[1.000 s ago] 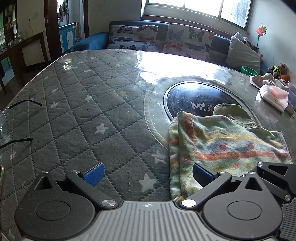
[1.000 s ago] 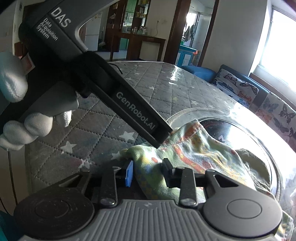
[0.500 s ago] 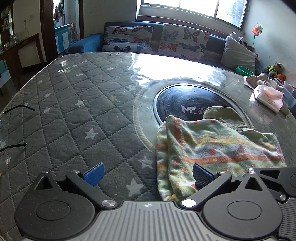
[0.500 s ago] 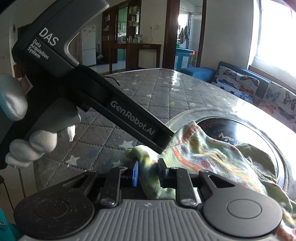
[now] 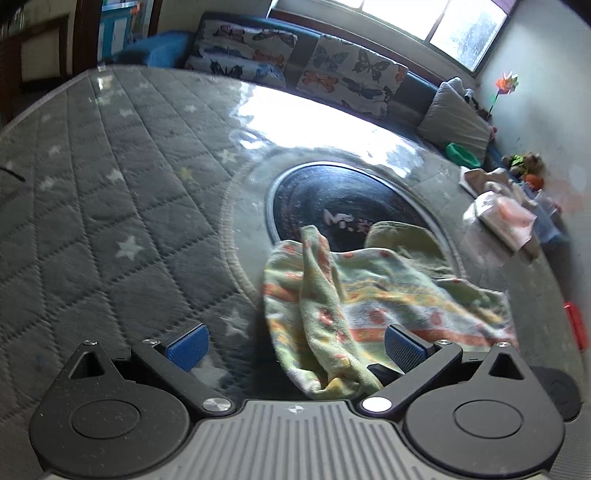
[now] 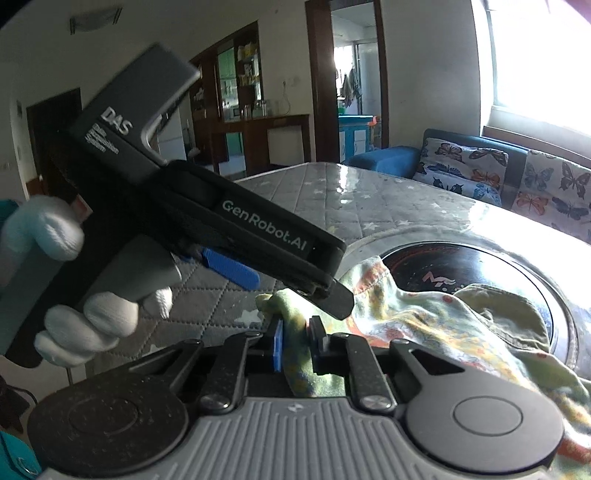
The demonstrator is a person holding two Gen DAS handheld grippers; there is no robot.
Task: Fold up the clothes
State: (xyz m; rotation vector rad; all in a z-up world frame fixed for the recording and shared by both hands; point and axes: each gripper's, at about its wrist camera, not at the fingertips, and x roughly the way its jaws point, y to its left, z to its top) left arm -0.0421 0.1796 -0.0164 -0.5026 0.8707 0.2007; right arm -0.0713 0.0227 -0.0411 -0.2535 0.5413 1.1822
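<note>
The right gripper (image 6: 295,345) has its jaws clamped on the cloth (image 5: 373,291); the left gripper (image 5: 295,347) hovers tilted, jaws spread, over the table (image 5: 110,206).

Both grippers are black with ribbed grey housings, silver screws and blue-padded jaws. The left gripper (image 6: 325,295) reads "DAS" and "GenRobot.AI"; a white knit glove (image 6: 85,325) covers its hand.

Daylight from the window (image 5: 436,26) at 1 o'clock, blown-out glare on the glossy counter (image 5: 295,110), dim doorway side, motion blur throughout, strong fisheye bending and dark vignette at edges
</note>
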